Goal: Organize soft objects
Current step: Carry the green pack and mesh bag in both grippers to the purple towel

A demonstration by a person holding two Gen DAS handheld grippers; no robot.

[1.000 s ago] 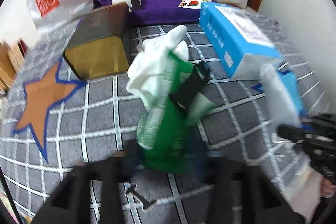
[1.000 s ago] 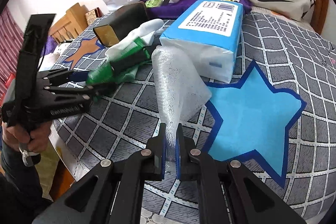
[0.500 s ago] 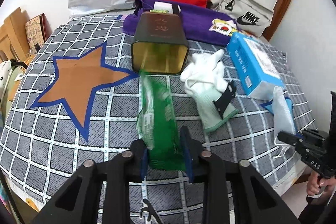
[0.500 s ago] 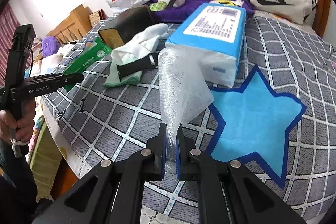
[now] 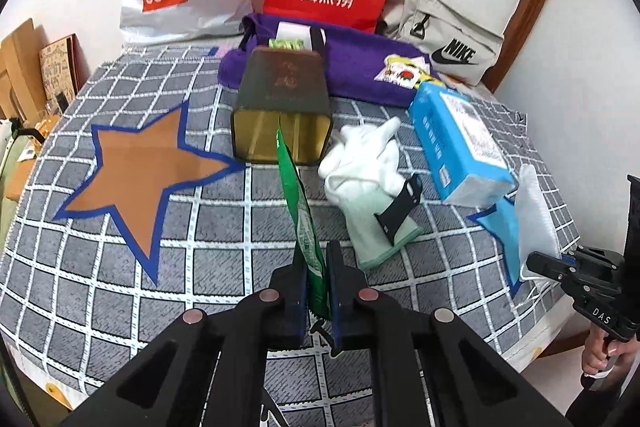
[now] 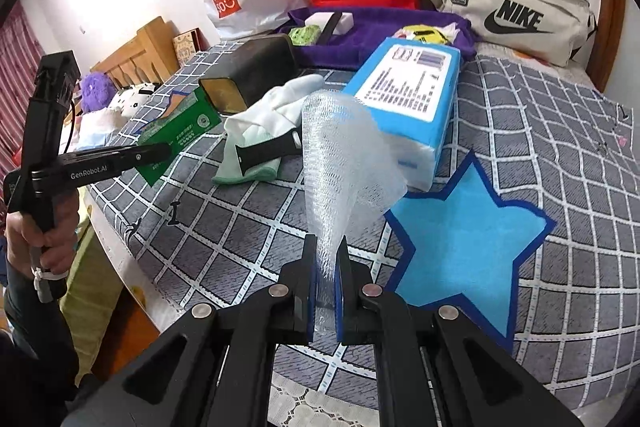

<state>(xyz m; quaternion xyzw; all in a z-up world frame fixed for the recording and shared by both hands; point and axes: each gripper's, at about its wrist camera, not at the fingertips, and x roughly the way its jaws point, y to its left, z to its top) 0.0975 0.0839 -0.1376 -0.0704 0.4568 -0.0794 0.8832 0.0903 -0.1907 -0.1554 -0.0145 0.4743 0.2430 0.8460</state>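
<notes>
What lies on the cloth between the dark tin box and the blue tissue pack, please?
A white-and-mint glove with a black strap across it lies between the dark tin box and the blue tissue pack, clearest in the left wrist view.

both grippers (image 5: 318,277) (image 6: 326,281) clamped, angled downward

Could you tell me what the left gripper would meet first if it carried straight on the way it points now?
Probably the grey checked cloth just ahead of the left gripper; depth is uncertain.

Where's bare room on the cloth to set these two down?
Free: the orange star left of the dark tin, and the blue star below the tissue pack. Crowded: the glove between tin and pack.
</notes>
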